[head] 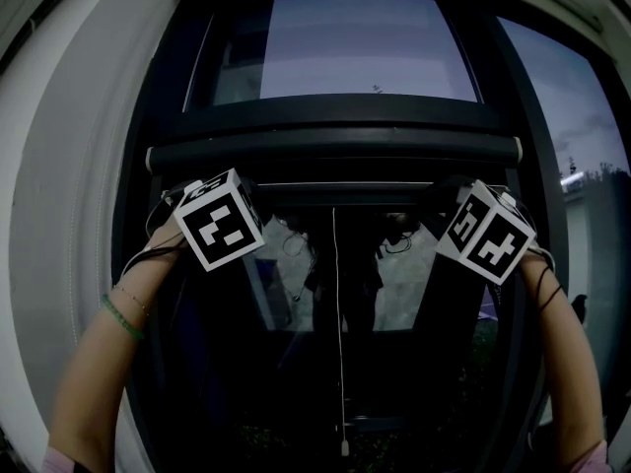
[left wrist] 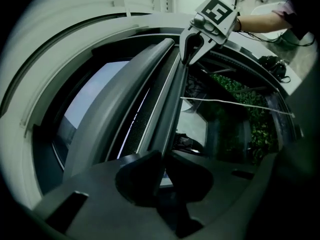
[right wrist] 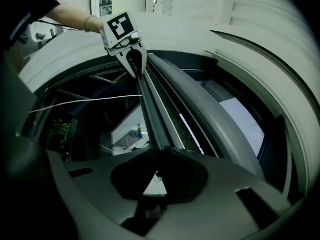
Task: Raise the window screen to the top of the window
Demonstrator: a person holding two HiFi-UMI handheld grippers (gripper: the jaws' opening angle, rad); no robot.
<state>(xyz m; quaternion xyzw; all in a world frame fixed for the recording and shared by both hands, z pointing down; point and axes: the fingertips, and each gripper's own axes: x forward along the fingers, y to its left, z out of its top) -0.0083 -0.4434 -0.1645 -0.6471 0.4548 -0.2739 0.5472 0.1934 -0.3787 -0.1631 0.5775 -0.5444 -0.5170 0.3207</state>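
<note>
Head view: L gripper [head: 254,197] & R gripper [head: 441,200] are both gripping the window screen's bottom rail [head: 340,186], which is sitting just under the roller housing [head: 335,151], near the window's top (pull cord [head: 338,333] is dangling below).

Left gripper view: jaws are pinching the rail, nearly together, w/ a strip of mesh [left wrist: 136,129] showing beside it.

Right gripper view: jaws are likewise clamping the rail.

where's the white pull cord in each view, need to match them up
Head view: the white pull cord hangs straight down the centre, nearly to the bottom edge.
Left gripper view: it stretches rightward across the upper middle.
Right gripper view: it stretches leftward across the upper left.
Shared landmark: the screen bar; the cord starts from it in all three views.
</note>
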